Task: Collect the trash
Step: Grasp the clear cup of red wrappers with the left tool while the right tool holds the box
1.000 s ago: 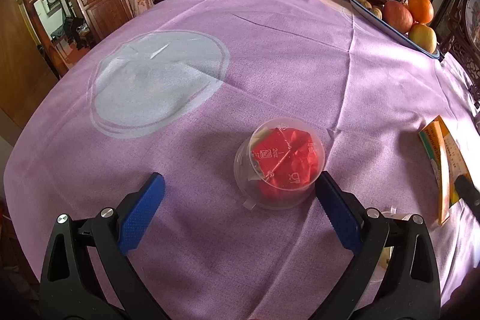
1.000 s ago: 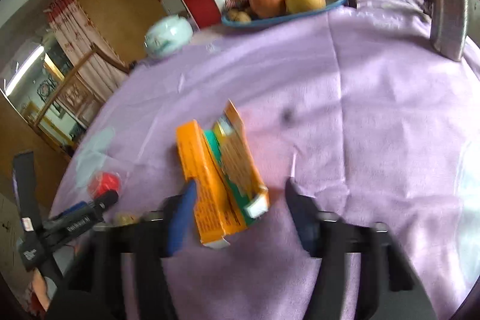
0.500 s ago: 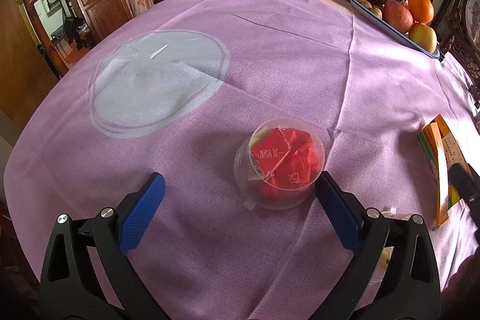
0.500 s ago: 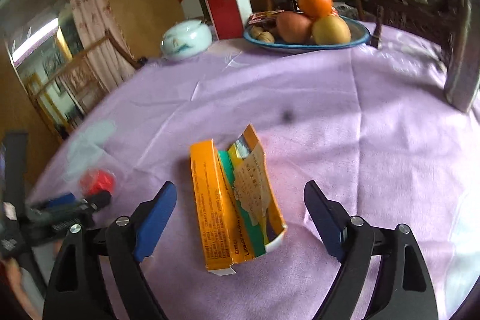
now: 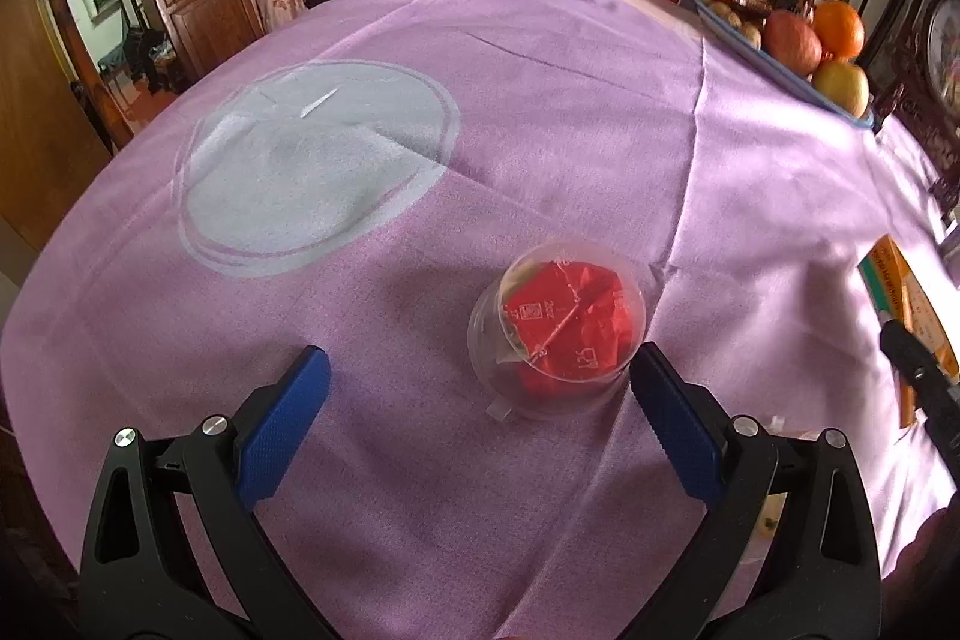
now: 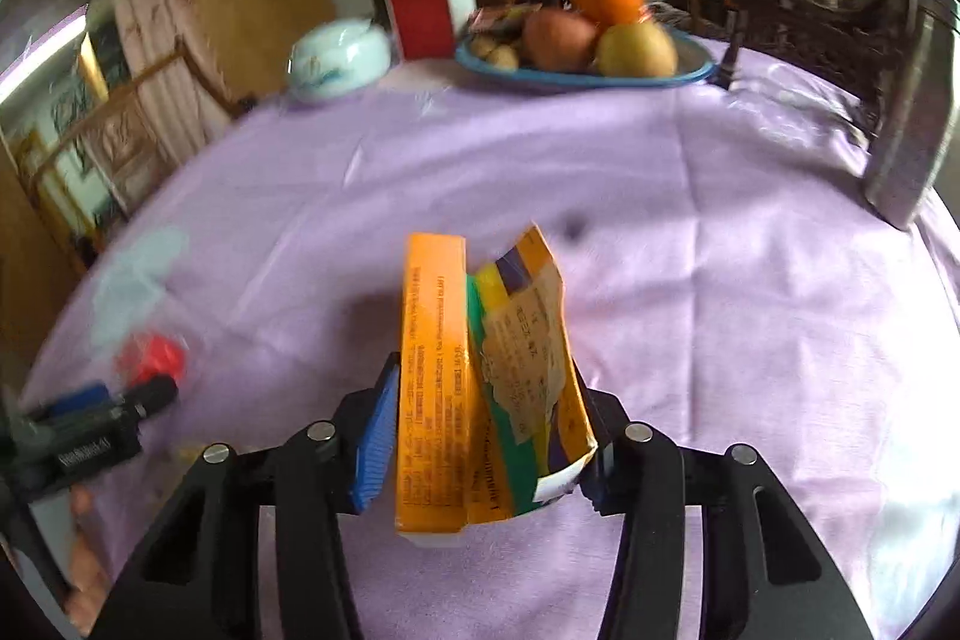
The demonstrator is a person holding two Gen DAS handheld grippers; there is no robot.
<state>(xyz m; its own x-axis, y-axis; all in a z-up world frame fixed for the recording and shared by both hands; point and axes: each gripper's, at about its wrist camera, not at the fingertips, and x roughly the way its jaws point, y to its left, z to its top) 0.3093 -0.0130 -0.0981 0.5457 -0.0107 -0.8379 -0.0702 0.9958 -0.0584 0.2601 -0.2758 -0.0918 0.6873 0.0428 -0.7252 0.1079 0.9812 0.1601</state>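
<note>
Left wrist view: left tool (image 5: 474, 388) spread wide, grasping nothing, hovering low over the counter (image 5: 540, 112) with its purple cloth. Clear round plastic cup with crumpled red wrapper inside (image 5: 558, 328) stands just ahead, offset toward the tool's right blue pad (image 5: 675, 424), which sits just beside or touching the cup wall; cannot tell which. Left pad well apart from it. Judgement: the tool needs a sideways shift to centre the cup before clenching. Orange box edge visible far right, near the other tool's black tip.

Right wrist view: right tool (image 6: 486, 439) closing on the torn-open orange cardboard box with green and purple inner flap (image 6: 474, 376). Box is between the pads, both pressed against its sides; long axis runs straight ahead along the fingers, far end pointing toward the fruit bowl (image 6: 690, 70). Box looks lifted or tilted off the cloth, flimsy, likely to crush. Right hand is nearer the box, left hand nearer the cup.
</note>
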